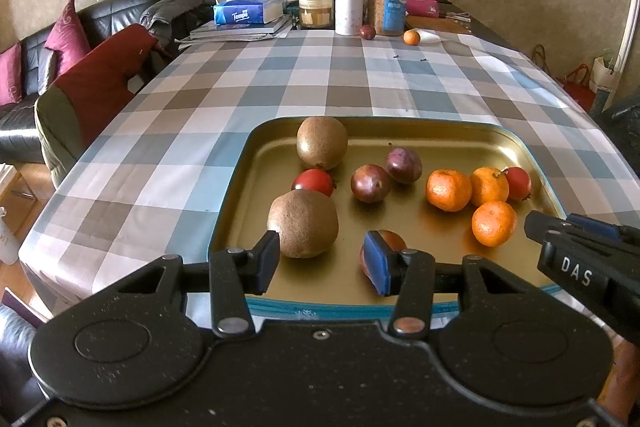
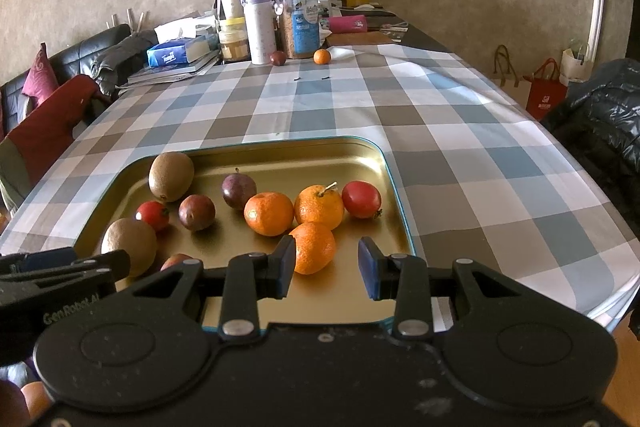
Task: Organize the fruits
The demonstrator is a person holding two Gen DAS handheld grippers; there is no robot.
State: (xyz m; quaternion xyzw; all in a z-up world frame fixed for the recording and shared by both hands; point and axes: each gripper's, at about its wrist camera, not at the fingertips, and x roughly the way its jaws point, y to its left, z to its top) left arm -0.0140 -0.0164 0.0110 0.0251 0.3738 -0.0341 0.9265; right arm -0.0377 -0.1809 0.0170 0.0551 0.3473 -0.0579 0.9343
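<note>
Two grippers, both with jaws apart and holding nothing, hang over the near edge of a gold tray.
Left gripper sits between a kiwi and a dark fruit; right gripper is beside a mandarin. Further fruit lies mid-tray; beyond, bare checked tablecloth reaches two stray fruits.

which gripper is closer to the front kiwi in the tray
Left. The left gripper hangs open with one fingertip right beside the front kiwi. The right gripper sits further along the tray, open around the nearest mandarin, with the kiwi off to its left.
</note>
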